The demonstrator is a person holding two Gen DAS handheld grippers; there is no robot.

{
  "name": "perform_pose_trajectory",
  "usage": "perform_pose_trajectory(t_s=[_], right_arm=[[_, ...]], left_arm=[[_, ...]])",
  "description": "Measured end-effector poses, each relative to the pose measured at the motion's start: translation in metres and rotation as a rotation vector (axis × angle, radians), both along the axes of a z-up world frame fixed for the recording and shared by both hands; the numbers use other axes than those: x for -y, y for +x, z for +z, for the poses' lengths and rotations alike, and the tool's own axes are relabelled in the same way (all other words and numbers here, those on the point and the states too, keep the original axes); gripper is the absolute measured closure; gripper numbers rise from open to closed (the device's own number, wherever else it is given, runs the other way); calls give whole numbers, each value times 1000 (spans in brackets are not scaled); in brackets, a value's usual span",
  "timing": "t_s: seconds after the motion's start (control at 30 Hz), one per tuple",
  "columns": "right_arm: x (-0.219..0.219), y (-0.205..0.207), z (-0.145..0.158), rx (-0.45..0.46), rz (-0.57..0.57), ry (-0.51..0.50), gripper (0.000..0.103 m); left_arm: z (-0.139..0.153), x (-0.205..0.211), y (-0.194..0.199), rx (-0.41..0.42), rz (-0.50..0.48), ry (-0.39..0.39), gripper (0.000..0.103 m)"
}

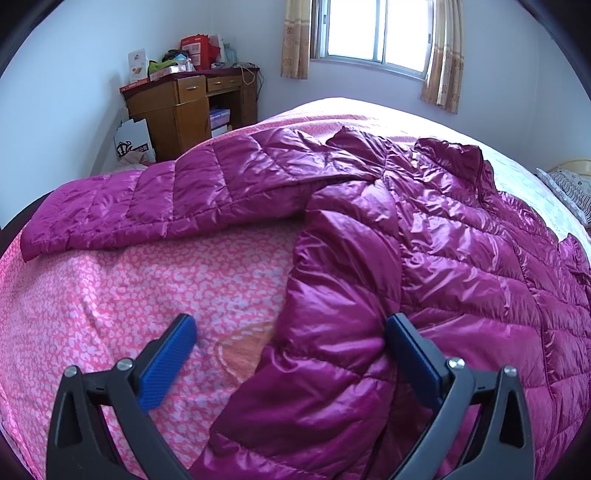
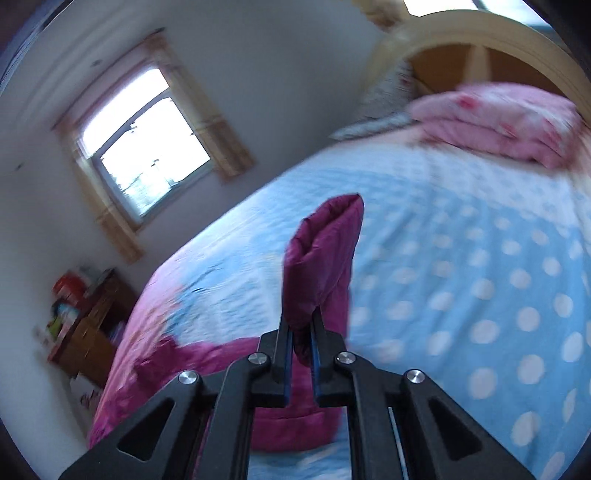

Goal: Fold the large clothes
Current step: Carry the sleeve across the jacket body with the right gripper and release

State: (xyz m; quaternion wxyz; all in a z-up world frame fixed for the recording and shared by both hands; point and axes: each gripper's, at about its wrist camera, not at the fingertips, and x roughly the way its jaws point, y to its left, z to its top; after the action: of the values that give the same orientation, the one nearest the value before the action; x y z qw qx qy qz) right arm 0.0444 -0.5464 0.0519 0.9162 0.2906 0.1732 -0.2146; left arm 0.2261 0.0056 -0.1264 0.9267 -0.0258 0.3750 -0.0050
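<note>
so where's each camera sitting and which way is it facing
Left wrist: sits on the left gripper, angled down across the bed at the purple jacket, toward the window and desk; its open blue-padded fingers show.
Right wrist: sits on the right gripper, tilted and blurred, facing the headboard; its fingers are shut on a jacket fold.
Shared: jacket, bed, window, desk.

I count: jacket (image 1: 406,240) 1 | grippers 2 – left gripper (image 1: 291,332), right gripper (image 2: 300,325) | window (image 1: 376,33) 1 | desk (image 1: 184,107) 1, left of window
</note>
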Motion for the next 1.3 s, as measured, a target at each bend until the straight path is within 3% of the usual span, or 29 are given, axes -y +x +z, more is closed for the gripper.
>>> perform_pose_trajectory(t_s=[0.17, 0.3, 0.47, 0.63, 0.77, 0.93, 1.0, 1.07, 1.1, 1.23, 1.3], right_arm=[[-105, 47, 35, 15, 230, -122, 95], [-180, 89, 27, 15, 395, -120, 95], [-262, 140, -6, -17, 572, -78, 95], [-333, 181, -47, -96, 687, -101, 95], [-363, 207, -85, -170, 726, -85, 95], [-379, 222, -120, -186, 785, -52, 94], [-383, 233, -132, -231, 813, 15, 87], [-381, 242, -144, -264, 865, 130, 48], [-380, 244, -148, -250, 890, 179, 40], [-381, 237, -139, -190, 941, 212, 37], [-374, 225, -122, -116, 929, 174, 37]], left_arm=[[1, 0, -1, 4, -1, -6, 0], [1, -2, -2, 9, -3, -11, 0], [1, -1, -2, 10, -3, -13, 0], [2, -2, -2, 15, -6, -19, 0], [2, -1, -1, 17, -7, -22, 0], [1, -2, -2, 20, -8, -24, 0], [1, -2, -2, 20, -8, -24, 0], [1, -1, -1, 20, -8, -23, 0], [1, -2, -2, 20, -8, -24, 0], [0, -3, -3, 20, -8, -25, 0], [0, -3, -3, 20, -8, -26, 0]])
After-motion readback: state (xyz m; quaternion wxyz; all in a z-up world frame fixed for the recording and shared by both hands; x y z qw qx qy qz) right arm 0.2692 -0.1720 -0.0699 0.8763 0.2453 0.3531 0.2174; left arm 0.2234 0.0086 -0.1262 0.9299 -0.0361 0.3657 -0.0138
